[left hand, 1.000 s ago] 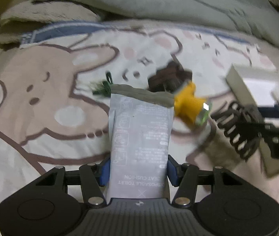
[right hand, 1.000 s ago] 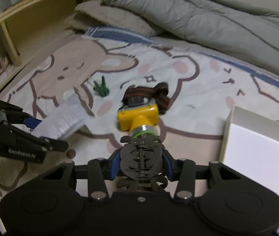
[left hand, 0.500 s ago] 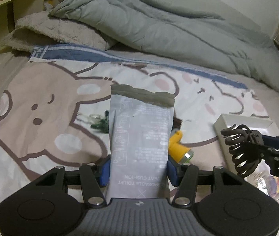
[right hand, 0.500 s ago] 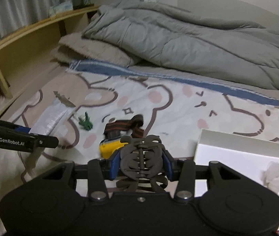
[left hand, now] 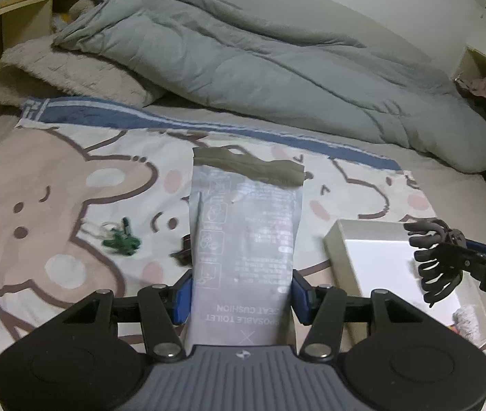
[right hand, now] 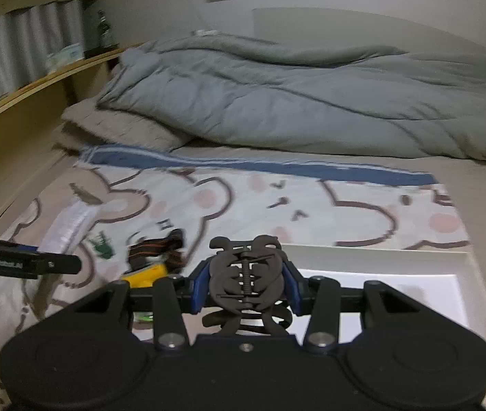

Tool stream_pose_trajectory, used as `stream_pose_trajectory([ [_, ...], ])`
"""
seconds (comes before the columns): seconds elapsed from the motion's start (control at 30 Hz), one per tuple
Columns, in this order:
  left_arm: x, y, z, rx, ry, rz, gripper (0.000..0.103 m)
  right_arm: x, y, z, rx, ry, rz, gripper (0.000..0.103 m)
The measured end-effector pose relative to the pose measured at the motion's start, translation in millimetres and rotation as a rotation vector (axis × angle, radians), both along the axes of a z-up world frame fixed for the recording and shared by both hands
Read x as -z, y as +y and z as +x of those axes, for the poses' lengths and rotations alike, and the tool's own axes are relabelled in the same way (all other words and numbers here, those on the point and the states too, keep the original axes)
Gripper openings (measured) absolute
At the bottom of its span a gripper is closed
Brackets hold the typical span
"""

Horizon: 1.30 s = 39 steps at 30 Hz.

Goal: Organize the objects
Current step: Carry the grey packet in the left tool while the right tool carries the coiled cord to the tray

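Note:
My left gripper (left hand: 241, 291) is shut on a grey disposable toilet seat cushion packet (left hand: 246, 239), held up above the bed; it also shows at the left of the right wrist view (right hand: 68, 222). My right gripper (right hand: 246, 287) is shut on a dark brown hair claw clip (right hand: 246, 274), held over the white box (right hand: 380, 294). The clip (left hand: 435, 260) and the box (left hand: 373, 260) show at the right of the left wrist view. A yellow headlamp (right hand: 147, 274) with a striped strap (right hand: 154, 246) and a small green toy (left hand: 121, 239) lie on the bear-print blanket.
A grey duvet (left hand: 260, 68) and a beige pillow (left hand: 61, 72) lie at the back of the bed. A wooden shelf (right hand: 20, 109) runs along the left. A small white fluffy item (left hand: 465, 318) lies in the box.
Both grippers have risen and tilted up, each keeping its hold. The right gripper has carried the clip to the right, from above the headlamp to over the white box.

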<state>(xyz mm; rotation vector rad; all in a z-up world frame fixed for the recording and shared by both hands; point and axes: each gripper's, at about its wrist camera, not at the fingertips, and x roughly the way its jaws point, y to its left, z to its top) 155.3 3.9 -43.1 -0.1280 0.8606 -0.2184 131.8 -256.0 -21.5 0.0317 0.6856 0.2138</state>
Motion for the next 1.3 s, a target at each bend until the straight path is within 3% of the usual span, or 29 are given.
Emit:
stream_pose_trajectory([
  [0.47, -17.5, -84.4, 20.0, 0.080, -0.082, -0.077, 0.056, 3.4, -95.4, -4.5, 0.199, -0.021, 0.000, 0.046],
  [0.73, 3.9, -154.4, 43.3, 0.149, -0.088, -0.101, 0.056, 10.9, -134.1, -2.3, 0.280, -0.013, 0.031, 0.046],
  [0.83, 17.0, -182.4, 50.1, 0.230, -0.083, -0.068, 0.056, 14.2, -143.6, -1.8, 0.293, -0.007, 0.039, 0.046],
  [0.97, 35.0, -218.9, 59.0, 0.363, -0.090, 0.036, 0.056, 19.0, -154.3, -1.5, 0.305, 0.005, 0.044, 0.046],
  [1.2, 60.0, -259.6, 59.7, 0.661, -0.112, 0.187, 0.056, 24.7, -178.8, -3.6, 0.352, 0.022, 0.071, 0.046],
  [1.3, 61.9, -273.4, 55.7, 0.784, -0.114, 0.185, 0.056, 21.0, -189.7, -9.7, 0.398, 0.005, 0.099, 0.046],
])
